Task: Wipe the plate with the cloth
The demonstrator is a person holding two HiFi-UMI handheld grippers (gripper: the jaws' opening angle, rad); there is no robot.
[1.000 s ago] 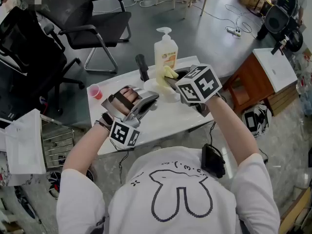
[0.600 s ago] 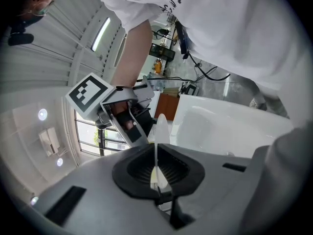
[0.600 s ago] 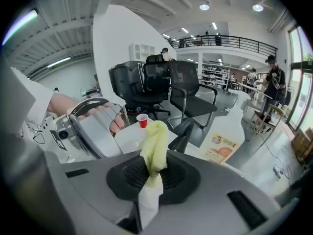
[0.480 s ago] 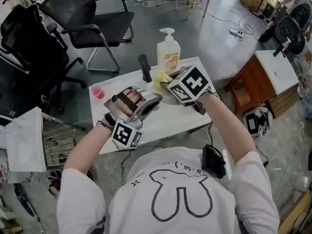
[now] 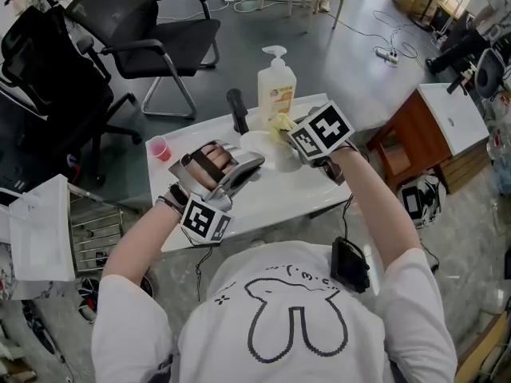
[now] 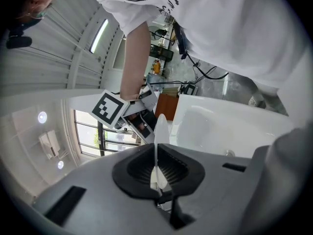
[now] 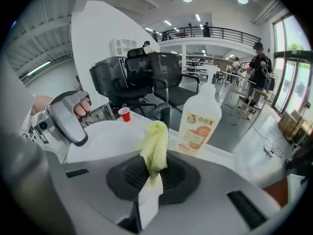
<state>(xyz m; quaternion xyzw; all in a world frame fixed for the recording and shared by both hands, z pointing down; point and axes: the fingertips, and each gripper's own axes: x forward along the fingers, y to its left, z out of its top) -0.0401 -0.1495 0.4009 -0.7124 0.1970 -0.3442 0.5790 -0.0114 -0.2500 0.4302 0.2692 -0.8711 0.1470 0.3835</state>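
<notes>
In the head view my left gripper (image 5: 251,160) holds a white plate (image 5: 262,144) by its near rim above the white table (image 5: 263,199). The left gripper view shows the plate (image 6: 160,129) edge-on, pinched between the shut jaws of my left gripper (image 6: 157,176). My right gripper (image 5: 285,131) is shut on a yellow cloth (image 5: 279,121), which sits at the plate's far right rim. In the right gripper view the cloth (image 7: 155,148) sticks up out of my right gripper (image 7: 153,173), with the plate's face (image 7: 111,140) just beyond it.
A soap pump bottle (image 5: 276,82) stands at the table's far edge, close behind the cloth. A black handle (image 5: 236,110) stands beside it. A small red cup (image 5: 158,148) sits at the table's left end. Office chairs (image 5: 152,30) stand beyond the table and a wooden cabinet (image 5: 423,130) at the right.
The right gripper with the cloth swung left over the plate, then back to the plate's right rim, a little lower. The left gripper and the plate stayed put.
</notes>
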